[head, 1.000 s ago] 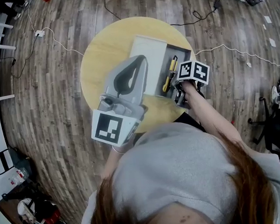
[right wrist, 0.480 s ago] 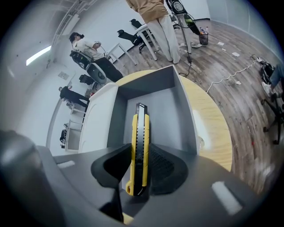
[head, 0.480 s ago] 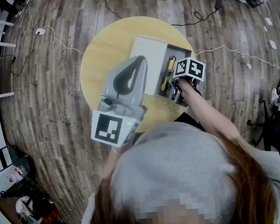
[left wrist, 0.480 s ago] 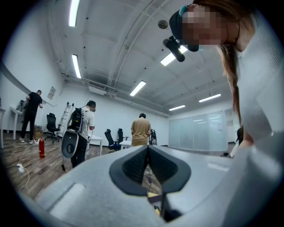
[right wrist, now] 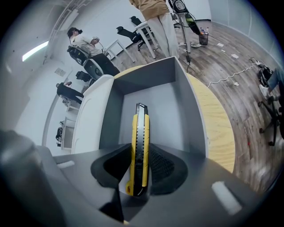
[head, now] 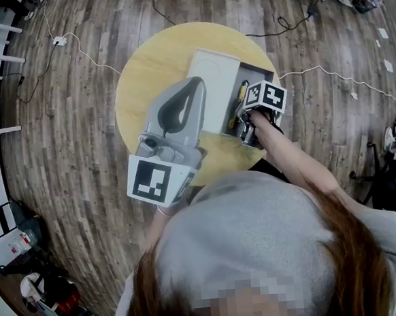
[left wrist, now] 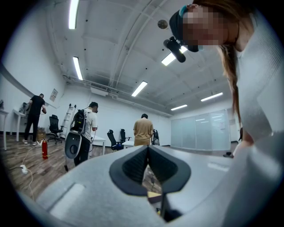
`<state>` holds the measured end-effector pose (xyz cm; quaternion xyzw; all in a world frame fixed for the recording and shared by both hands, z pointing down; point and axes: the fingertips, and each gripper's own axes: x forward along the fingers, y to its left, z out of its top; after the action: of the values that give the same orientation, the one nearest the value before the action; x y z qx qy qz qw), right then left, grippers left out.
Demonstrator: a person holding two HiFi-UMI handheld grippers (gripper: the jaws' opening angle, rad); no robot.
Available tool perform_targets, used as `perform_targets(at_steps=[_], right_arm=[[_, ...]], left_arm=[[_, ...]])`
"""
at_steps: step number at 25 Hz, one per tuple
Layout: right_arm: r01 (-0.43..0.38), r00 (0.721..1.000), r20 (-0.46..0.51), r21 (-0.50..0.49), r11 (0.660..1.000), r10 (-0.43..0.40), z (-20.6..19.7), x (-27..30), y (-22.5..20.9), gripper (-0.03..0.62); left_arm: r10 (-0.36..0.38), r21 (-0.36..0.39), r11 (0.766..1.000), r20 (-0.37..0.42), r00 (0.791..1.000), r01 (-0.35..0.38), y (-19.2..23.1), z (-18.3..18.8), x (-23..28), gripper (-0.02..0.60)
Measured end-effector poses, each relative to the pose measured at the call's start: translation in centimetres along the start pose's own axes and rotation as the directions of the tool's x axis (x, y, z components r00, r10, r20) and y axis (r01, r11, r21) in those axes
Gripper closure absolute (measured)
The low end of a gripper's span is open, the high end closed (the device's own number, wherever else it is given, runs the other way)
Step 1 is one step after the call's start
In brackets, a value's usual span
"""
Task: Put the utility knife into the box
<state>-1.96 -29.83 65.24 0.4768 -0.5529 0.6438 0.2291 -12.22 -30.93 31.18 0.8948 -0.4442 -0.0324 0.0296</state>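
Note:
The yellow and black utility knife (right wrist: 138,142) stands on edge between the pads of my right gripper (right wrist: 138,155), which is shut on it. Its tip points into the open grey box (right wrist: 151,84), over the box's floor. From the head view the knife (head: 236,110) shows beside the marker cube, with the right gripper (head: 246,115) at the box (head: 261,72) near its front edge. My left gripper (head: 194,86) is raised above the table, shut and empty; in its own view the left gripper (left wrist: 147,148) points out across the room.
The box's white lid (head: 213,88) lies open to the left on the round yellow table (head: 153,62). White and black cables (head: 84,57) run over the wooden floor around it. Several people (left wrist: 143,131) stand far off among office chairs.
My right gripper has shifted a little to the left with the knife, further over the box. The left gripper has stayed where it was.

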Motion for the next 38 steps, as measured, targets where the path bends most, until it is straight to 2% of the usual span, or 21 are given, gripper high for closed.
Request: perform_targets(at_steps=[6, 11, 22, 26, 31, 38], right_arm=[[0.014, 1.000, 0.010, -0.036, 0.999, -0.014, 0.1, 0.1, 0.2, 0.473], [0.014, 1.000, 0.019, 0.003, 1.000, -0.014, 0.2, 0.2, 0.0, 0.471], [0.024, 0.999, 0.023, -0.008, 1.000, -0.024, 0.2, 0.2, 0.2, 0.471], [0.016, 0.999, 0.028, -0.003, 1.000, -0.016, 0.3, 0.1, 0.4, 0.442], [0.004, 0.999, 0.037, 0.030, 1.000, -0.005, 0.4, -0.1, 0.4, 0.439], [0.000, 0.998, 0.069, 0.015, 1.000, -0.001, 1.1, -1.0, 0.5, 0.418]], left_arm=[[0.012, -0.002, 1.000, -0.001, 1.000, -0.012, 0.3, 0.0, 0.0, 0.578], [0.021, -0.013, 1.000, 0.004, 1.000, -0.021, 0.6, -0.2, -0.1, 0.578], [0.032, -0.022, 0.999, 0.011, 0.999, -0.031, 0.9, -0.1, -0.3, 0.578], [0.030, -0.022, 0.999, 0.012, 0.999, -0.030, 0.8, -0.1, -0.2, 0.578], [0.026, -0.027, 0.999, 0.013, 1.000, -0.025, 0.8, -0.1, -0.4, 0.578], [0.030, -0.018, 0.999, 0.020, 0.999, -0.030, 0.8, 0.1, -0.3, 0.578]])
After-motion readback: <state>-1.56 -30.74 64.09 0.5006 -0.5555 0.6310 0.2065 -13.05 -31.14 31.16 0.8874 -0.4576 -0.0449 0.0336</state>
